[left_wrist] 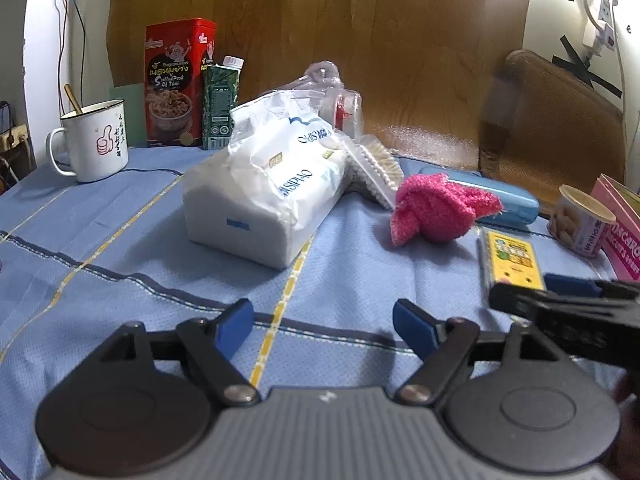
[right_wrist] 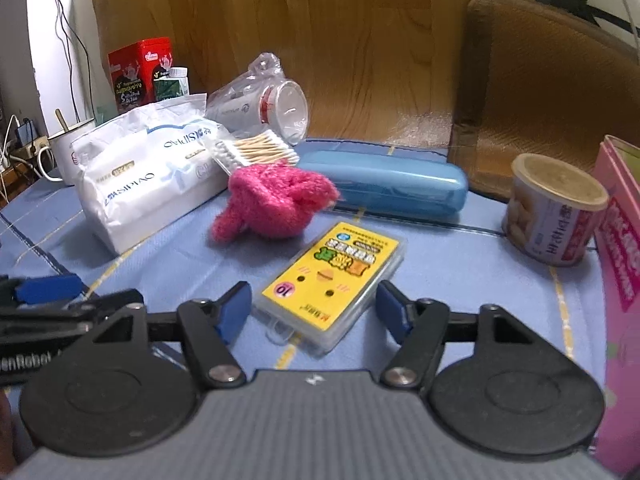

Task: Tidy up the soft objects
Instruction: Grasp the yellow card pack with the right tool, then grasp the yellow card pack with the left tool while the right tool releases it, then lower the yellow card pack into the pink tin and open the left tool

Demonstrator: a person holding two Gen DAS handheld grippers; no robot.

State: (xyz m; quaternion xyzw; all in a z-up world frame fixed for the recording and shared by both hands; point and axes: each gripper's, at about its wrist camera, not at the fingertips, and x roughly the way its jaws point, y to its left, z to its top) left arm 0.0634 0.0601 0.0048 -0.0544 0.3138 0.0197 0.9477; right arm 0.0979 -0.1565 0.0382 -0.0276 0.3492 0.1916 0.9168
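A fuzzy bright-pink knitted cloth bundle (right_wrist: pixel 276 204) lies crumpled near the middle of a table covered in a light-blue cloth with yellow and dark stripes (left_wrist: pixel 120 248). Just behind it rests a long sky-blue plastic case (right_wrist: pixel 392 186), and to its left stands a white plastic-wrapped pack of soft tissues (left_wrist: pixel 264 196). A clear packet of wooden cotton swabs (right_wrist: pixel 260 152) leans between the tissue pack and the pink bundle, with a bagged stack of plastic cups (right_wrist: pixel 272 106) behind. A flat yellow-labelled clear plastic card box (right_wrist: pixel 332 280) lies in front of the bundle.

The left gripper (left_wrist: pixel 323 326) hovers above bare tablecloth, its blue-padded jaws spread wide with nothing between them. The right gripper (right_wrist: pixel 314 306) hangs over the near end of the yellow box, jaws likewise parted and gripping nothing; the pads do not press on the box.

At the far left stand a white enamel mug (left_wrist: pixel 96 144), a red snack tin (left_wrist: pixel 176 84) and a green drink carton (left_wrist: pixel 220 108). A round can (right_wrist: pixel 554 210) and a pink cardboard box (right_wrist: pixel 620 280) sit at the right.
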